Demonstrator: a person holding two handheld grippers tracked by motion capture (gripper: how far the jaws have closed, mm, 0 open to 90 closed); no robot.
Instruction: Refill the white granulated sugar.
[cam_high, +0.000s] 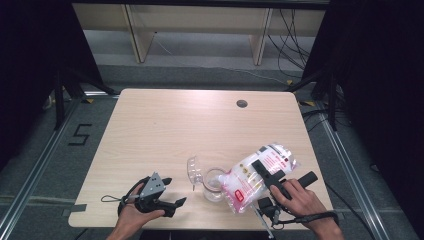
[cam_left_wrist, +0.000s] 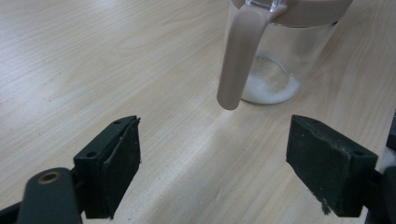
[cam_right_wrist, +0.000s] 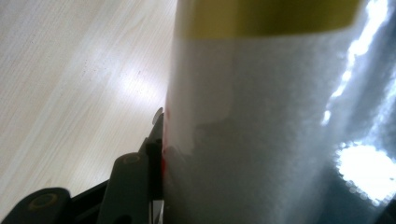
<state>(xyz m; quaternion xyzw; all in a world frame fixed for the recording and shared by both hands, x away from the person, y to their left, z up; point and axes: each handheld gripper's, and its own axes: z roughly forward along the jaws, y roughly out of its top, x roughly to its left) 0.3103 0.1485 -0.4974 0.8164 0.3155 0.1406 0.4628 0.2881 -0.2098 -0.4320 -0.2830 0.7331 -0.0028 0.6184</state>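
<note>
Near the table's (cam_high: 165, 120) front edge, right gripper (cam_high: 270, 182) clamps a clear pink-printed bag (cam_high: 252, 177) of white grains tilted over the lidded jar (cam_high: 214, 184), left gripper (cam_high: 160, 197) gaping empty beside it.

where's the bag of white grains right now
In the high view the bag is at the table's near right, clamped in the right gripper and tipped over the clear jar.
</note>
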